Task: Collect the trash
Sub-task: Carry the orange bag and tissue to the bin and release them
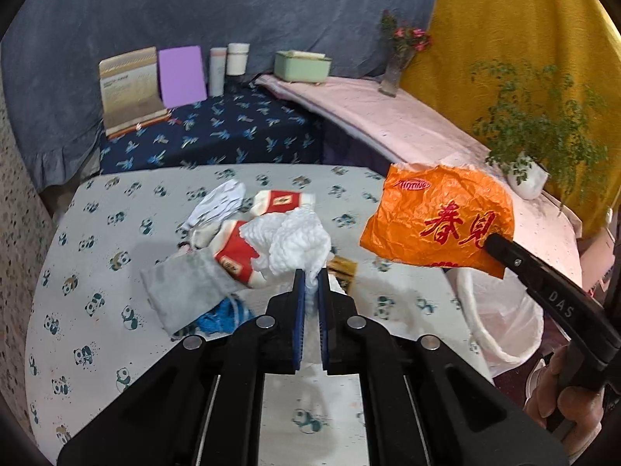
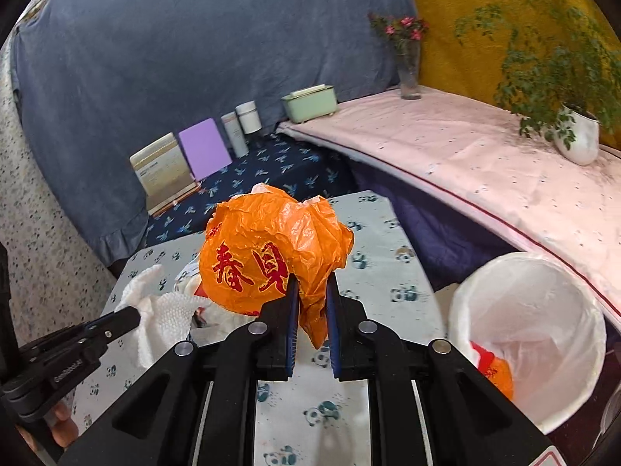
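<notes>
The jaws of the left gripper are squeezed tight on a white paper towel. The towel puffs up just past the tips, above the table with the panda cloth.

The jaws of the right gripper are pinched on an orange plastic bag with red writing. The bag is crumpled and held up in the air, over the far part of the table. In the left wrist view the same bag hangs off to the right, high above the bin.

Under and beside the towel there is a small heap of trash on the table: two red and white packets, a white crumpled paper, a grey pouch and something blue that peeks out from under it. A small brown wrapper lies just to the right of the towel.

A white bin with a plastic liner stands next to the table on the right. Some orange and red trash is already inside it.

A hand holds the right gripper's handle at the edge of the left wrist view.

Farther back there is a blue cloth with a calendar, a purple card, two white bottles and a green box. A vase with pink flowers and a potted plant stand on the pink shelf.
</notes>
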{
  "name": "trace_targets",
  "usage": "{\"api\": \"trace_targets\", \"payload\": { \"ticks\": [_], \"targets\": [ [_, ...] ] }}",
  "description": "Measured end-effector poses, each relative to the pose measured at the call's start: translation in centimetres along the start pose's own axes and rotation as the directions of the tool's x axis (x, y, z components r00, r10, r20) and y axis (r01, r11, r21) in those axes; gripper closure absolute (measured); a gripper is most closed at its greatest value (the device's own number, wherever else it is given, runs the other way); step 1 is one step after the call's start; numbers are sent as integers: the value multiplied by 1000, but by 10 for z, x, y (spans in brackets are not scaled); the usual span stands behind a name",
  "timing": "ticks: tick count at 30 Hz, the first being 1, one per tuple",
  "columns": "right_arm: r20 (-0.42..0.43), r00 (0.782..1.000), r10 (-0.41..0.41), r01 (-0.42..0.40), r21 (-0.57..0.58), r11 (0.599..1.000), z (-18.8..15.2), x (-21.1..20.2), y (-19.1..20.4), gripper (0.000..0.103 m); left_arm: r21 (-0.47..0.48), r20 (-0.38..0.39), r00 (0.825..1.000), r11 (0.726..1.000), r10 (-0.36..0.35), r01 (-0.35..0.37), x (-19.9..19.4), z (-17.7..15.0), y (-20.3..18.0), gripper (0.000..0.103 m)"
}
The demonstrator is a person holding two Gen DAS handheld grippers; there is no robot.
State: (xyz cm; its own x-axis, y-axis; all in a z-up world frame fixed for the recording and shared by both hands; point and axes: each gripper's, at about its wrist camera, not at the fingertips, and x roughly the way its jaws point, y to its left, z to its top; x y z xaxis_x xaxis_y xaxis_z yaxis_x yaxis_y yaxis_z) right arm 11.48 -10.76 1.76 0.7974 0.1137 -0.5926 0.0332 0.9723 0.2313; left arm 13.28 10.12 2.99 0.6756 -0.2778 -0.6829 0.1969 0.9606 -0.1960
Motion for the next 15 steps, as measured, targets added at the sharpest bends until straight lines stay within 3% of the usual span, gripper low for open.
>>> {"api": "trace_targets", "payload": {
  "ticks": [8,15],
  "targets": [
    [56,996,-71,68,63,996,-3,-40,-49,90,84,38,997,994,-72,69,-20,5,-60,97],
    [77,978,-194,185,109,977,-12,-69,-93,90,169,2,989,975,-150,147,-11,-2,-125,97]
  ]
}}
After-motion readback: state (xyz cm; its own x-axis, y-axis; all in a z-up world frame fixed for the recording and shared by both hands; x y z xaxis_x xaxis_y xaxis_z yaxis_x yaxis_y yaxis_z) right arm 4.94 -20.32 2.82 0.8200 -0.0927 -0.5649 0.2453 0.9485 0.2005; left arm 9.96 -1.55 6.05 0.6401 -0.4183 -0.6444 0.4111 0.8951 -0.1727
